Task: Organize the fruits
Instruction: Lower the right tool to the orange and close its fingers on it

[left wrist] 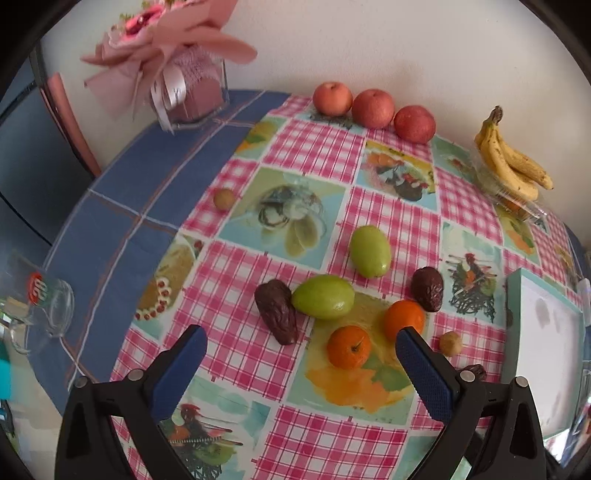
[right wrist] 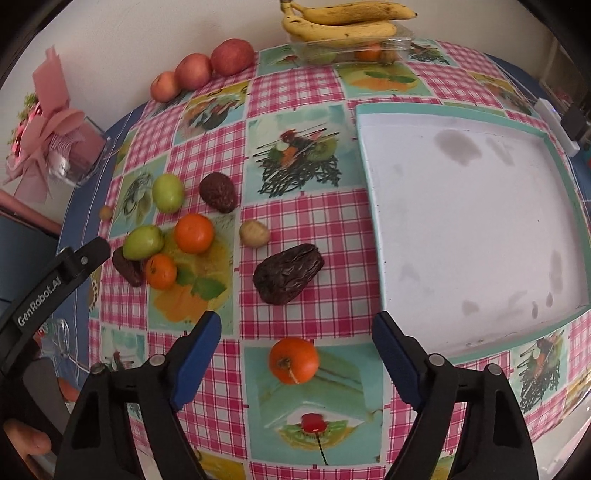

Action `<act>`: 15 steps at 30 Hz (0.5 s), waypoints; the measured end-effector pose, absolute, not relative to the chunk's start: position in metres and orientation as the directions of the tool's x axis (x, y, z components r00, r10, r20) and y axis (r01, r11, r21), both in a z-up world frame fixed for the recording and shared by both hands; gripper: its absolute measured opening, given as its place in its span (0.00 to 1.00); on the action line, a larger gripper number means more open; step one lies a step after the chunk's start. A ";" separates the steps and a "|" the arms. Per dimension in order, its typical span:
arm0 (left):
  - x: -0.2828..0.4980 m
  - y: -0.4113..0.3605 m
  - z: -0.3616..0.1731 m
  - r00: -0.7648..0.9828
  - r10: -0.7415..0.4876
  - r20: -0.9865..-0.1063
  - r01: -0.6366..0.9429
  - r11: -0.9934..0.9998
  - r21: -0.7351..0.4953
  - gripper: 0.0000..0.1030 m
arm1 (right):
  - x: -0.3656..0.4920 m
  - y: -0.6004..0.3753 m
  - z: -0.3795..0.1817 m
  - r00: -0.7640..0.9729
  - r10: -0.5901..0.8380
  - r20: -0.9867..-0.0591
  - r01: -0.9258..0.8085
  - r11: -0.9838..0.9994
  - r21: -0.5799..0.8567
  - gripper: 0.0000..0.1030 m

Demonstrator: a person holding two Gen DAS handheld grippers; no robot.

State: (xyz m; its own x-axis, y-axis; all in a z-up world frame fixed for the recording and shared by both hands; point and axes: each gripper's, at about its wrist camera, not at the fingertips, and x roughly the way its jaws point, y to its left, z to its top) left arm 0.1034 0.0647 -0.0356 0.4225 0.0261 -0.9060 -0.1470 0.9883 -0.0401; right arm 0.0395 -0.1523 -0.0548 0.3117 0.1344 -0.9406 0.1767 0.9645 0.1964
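Loose fruit lies on the checked tablecloth. In the left wrist view my left gripper (left wrist: 301, 345) is open and empty above two small oranges (left wrist: 349, 347), two green fruits (left wrist: 323, 296) and dark dates (left wrist: 276, 312). In the right wrist view my right gripper (right wrist: 297, 330) is open and empty, just above a small orange (right wrist: 293, 360), with a large dark date (right wrist: 288, 273) beyond it. The white tray with a teal rim (right wrist: 461, 221) lies empty to the right. A small tan fruit (right wrist: 253, 233) sits left of the tray.
Three red apples (left wrist: 373, 109) line the wall. Bananas (right wrist: 343, 22) rest on a clear plastic box (right wrist: 351, 51) at the back. A pink bouquet in a clear box (left wrist: 177, 74) and a glass mug (left wrist: 44, 306) stand on the blue cloth at left.
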 end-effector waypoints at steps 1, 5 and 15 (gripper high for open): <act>0.105 0.065 -0.039 0.409 0.027 -0.912 -0.149 0.988 -0.037 1.00 | 0.039 -0.151 -0.056 0.308 0.136 -0.942 0.176 0.965 0.197 0.80; 0.111 0.062 -0.059 0.353 0.025 -0.935 -0.137 0.990 -0.025 1.00 | 0.037 -0.147 -0.071 0.259 0.151 -0.954 0.182 0.962 0.202 0.71; 0.123 0.060 -0.081 0.319 -0.079 -0.945 -0.177 0.974 -0.142 0.77 | 0.036 -0.140 -0.090 0.202 0.146 -0.969 0.175 0.968 0.182 0.60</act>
